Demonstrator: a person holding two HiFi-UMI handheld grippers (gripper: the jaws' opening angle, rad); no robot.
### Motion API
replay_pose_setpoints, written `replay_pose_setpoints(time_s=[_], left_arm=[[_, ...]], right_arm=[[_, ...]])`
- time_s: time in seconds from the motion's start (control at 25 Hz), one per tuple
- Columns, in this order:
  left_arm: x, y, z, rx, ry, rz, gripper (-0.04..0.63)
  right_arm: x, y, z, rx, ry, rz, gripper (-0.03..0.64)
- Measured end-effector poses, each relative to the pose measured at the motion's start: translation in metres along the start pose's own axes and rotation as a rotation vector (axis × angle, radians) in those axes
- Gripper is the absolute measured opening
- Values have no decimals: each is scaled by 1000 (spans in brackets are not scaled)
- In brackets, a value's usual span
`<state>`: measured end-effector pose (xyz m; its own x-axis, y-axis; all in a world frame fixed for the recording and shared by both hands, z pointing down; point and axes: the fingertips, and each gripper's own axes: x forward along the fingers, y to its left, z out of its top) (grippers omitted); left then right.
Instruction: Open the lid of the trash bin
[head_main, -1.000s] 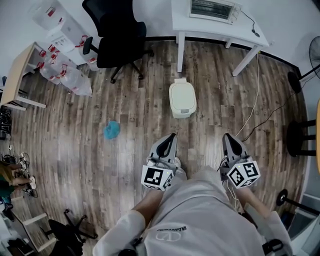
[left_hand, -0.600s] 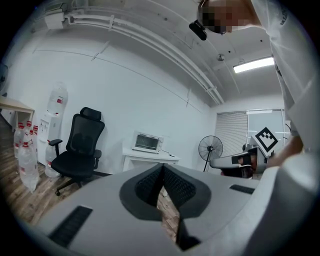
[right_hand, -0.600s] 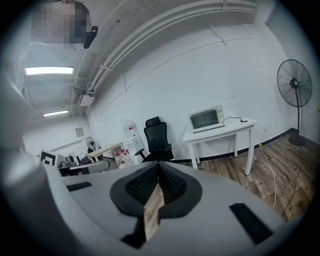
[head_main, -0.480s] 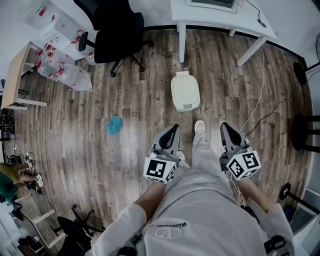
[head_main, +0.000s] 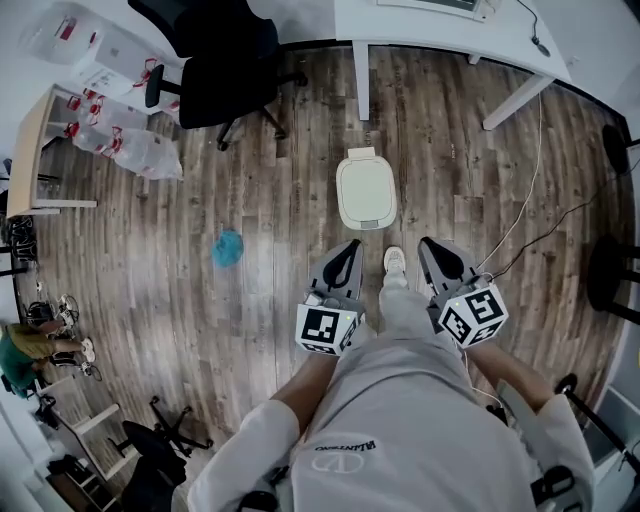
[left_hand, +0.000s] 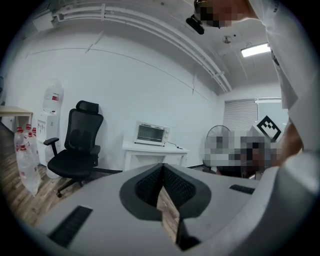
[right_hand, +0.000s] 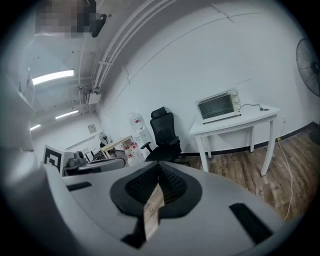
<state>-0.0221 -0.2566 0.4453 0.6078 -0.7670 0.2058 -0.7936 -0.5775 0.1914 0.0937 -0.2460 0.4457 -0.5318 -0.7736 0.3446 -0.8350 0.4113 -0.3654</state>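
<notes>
A cream trash bin (head_main: 366, 190) stands on the wood floor ahead of me, its lid down. My left gripper (head_main: 347, 250) hangs short of it, below and slightly left, with its jaws shut and nothing between them. My right gripper (head_main: 430, 246) is level with the left one, to the right of the bin's near end, also shut and empty. The bin is out of sight in both gripper views; the left gripper (left_hand: 162, 172) and right gripper (right_hand: 158, 170) point across the room at a white table and a black chair.
A white table (head_main: 450, 25) stands beyond the bin, a black office chair (head_main: 215, 70) at far left. A blue rag (head_main: 227, 247) lies on the floor left of the left gripper. A cable (head_main: 530, 190) trails at right. My shoe (head_main: 395, 263) is between the grippers.
I have stepped closer to the bin, which now lies nearer the grippers in the head view. The right gripper has shifted inward to the left. Both stayed shut.
</notes>
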Motion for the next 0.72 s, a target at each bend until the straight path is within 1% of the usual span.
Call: replay_pose_setpoints(time_s=[0.16, 0.24, 0.36, 0.48, 0.6, 0.72], left_arm=[[42, 9, -11, 6, 42, 48, -2], [60, 14, -19, 5, 71, 68, -2], [87, 24, -40, -1, 110, 90, -2], [110, 39, -63, 0, 123, 102, -2], [133, 58, -105, -19, 156, 122, -2], [149, 72, -170, -60, 225, 134, -2]], right_arm=[[37, -27, -4, -5, 51, 56, 17], [54, -42, -10, 10, 76, 74, 17], [80, -65, -24, 41, 111, 77, 17], [106, -83, -46, 66, 142, 66, 17], [138, -105, -78, 93, 177, 44, 17], [163, -122, -126, 112, 237, 17, 17]])
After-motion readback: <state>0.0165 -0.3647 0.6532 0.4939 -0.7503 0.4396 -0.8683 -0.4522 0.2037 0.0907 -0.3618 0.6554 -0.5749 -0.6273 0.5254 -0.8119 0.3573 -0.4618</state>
